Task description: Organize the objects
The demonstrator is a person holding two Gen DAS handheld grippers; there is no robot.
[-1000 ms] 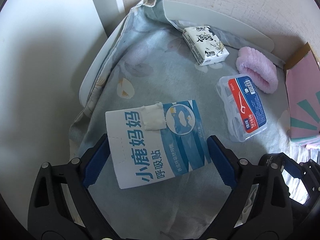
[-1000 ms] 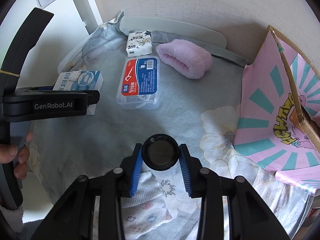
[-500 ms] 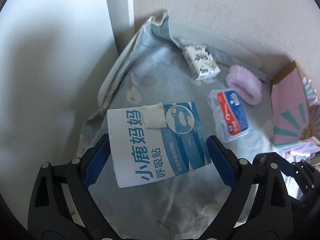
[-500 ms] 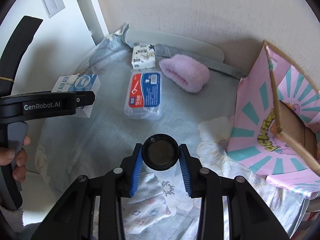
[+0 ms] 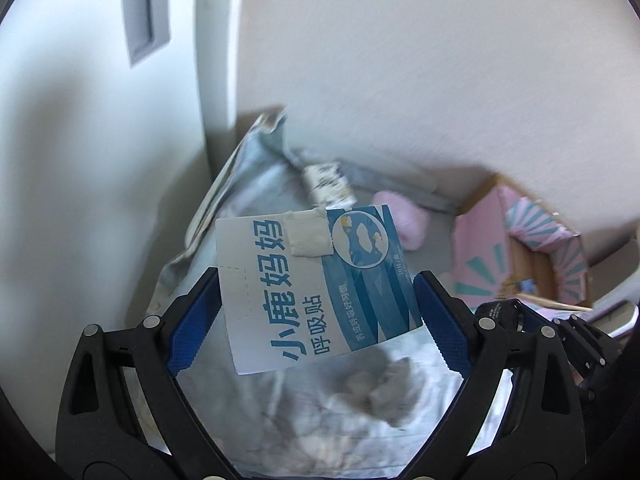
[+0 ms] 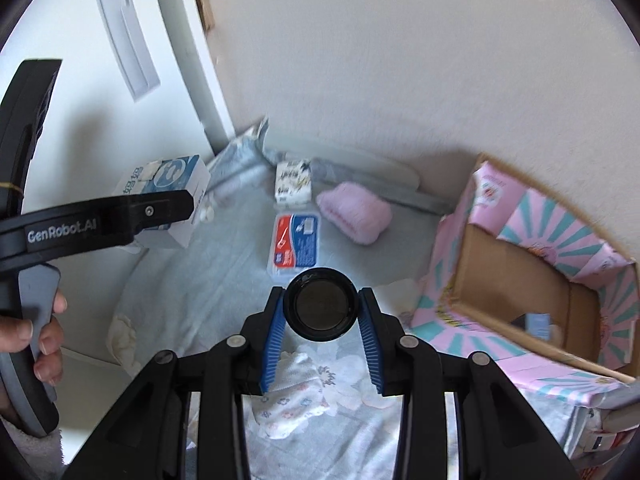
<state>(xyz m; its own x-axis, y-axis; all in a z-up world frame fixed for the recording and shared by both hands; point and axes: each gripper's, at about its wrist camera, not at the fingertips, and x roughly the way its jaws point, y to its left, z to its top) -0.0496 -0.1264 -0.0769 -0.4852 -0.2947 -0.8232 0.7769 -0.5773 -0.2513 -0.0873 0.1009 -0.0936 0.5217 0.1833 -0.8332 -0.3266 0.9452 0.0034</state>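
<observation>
Pale walls meet in a corner behind a surface draped with a grey-blue floral cloth (image 6: 224, 280). At the right stands one pink and teal cardboard box (image 6: 532, 276), open at the top, with a few small items already lying inside, too dim to name.

Each hand holds one gripper, and both are loaded. The left gripper (image 5: 316, 300) has its jaws spread wide and pressed against the two sides of one blue and white carton (image 5: 316, 280), held clear above the cloth. The right gripper (image 6: 322, 316) has its jaws squeezed onto one round black container (image 6: 322, 307), also lifted off the cloth.

Three things lie on the cloth at the far side: one patterned tissue pack (image 6: 294, 186), one clear floss-pick case (image 6: 295, 240) just nearer, and one pink fluffy roll (image 6: 356, 216) to their right.

Judging by this, tidying is partly done: two items are in hand and not yet boxed, three remain.
</observation>
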